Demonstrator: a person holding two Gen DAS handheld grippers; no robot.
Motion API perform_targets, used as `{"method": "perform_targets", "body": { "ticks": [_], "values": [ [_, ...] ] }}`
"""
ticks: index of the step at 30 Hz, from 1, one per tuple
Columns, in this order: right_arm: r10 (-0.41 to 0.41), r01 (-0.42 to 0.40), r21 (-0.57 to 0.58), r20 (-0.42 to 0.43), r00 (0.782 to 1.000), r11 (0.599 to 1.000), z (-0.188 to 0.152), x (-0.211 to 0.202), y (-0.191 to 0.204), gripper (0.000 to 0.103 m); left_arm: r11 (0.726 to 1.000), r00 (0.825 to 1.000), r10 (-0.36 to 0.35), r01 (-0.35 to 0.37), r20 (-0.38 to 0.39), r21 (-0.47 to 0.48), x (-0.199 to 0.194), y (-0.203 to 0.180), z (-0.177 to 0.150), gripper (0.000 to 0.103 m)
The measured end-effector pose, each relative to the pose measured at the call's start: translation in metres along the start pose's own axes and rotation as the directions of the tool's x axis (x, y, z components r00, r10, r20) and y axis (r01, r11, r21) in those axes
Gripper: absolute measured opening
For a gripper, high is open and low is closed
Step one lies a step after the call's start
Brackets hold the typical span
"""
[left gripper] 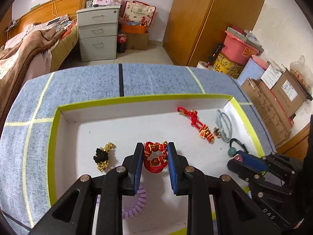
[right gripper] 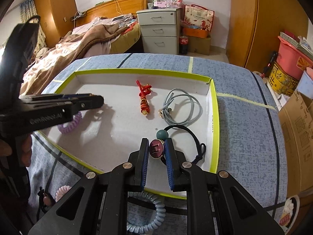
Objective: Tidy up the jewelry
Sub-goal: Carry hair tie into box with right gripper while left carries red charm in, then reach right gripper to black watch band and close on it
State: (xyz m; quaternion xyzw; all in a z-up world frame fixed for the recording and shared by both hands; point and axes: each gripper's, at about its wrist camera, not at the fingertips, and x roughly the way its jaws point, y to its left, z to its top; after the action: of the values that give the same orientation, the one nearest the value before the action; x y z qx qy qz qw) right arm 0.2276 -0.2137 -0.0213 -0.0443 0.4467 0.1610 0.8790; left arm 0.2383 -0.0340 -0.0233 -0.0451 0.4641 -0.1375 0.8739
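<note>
A white tray with a yellow-green rim [left gripper: 137,98] [right gripper: 214,117] lies on a blue cloth. My left gripper [left gripper: 155,146] is shut on a red cord bracelet with brown beads [left gripper: 155,157] over the tray floor. My right gripper [right gripper: 156,143] is shut on a maroon round "H" charm [right gripper: 156,148] of a black cord hair tie with a teal bead [right gripper: 162,134], at the tray's right front. In the tray also lie a gold chain with black scrunchie [left gripper: 102,156], a red knotted charm [left gripper: 197,123] [right gripper: 144,99], a grey cord loop [left gripper: 225,125] [right gripper: 182,107] and a purple coil tie [right gripper: 70,124].
Outside the tray on the cloth lie a light blue coil tie [right gripper: 150,215] and a pink coil tie [right gripper: 61,192]. A bed [right gripper: 82,45], a grey drawer unit [left gripper: 97,33], a wooden wardrobe [left gripper: 205,19] and cardboard boxes [left gripper: 277,105] surround the table.
</note>
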Motion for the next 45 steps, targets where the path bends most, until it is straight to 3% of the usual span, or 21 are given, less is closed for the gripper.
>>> {"method": "perform_targets", "body": {
  "ticks": [12, 18, 22, 36, 45],
  "values": [
    [0.000, 0.000, -0.001, -0.003, 1.000, 1.000, 0.000, 0.001, -0.001, 0.018, 1.000, 1.000, 0.005, -0.005, -0.001, 0.002, 0.002, -0.001, 0.001, 0.026],
    [0.012, -0.012, -0.002, 0.003, 1.000, 1.000, -0.001, 0.000, 0.000, 0.019, 1.000, 1.000, 0.005, -0.005, 0.004, 0.001, 0.000, -0.002, 0.000, 0.040],
    [0.019, -0.019, -0.001, 0.017, 1.000, 1.000, -0.002, -0.004, 0.001, 0.040, 1.000, 1.000, 0.014, -0.014, 0.007, -0.009, -0.003, 0.000, -0.002, 0.042],
    [0.022, -0.023, 0.018, 0.077, 0.997, 1.000, -0.014, -0.035, 0.009, 0.041, 1.000, 0.997, 0.007, -0.006, 0.073, -0.002, -0.048, -0.005, -0.018, 0.051],
    [0.041, -0.047, 0.041, 0.128, 0.991, 0.998, -0.028, -0.063, 0.015, 0.041, 1.000, 0.991, 0.013, -0.011, 0.136, -0.015, -0.089, -0.001, -0.049, 0.052]
  ]
}}
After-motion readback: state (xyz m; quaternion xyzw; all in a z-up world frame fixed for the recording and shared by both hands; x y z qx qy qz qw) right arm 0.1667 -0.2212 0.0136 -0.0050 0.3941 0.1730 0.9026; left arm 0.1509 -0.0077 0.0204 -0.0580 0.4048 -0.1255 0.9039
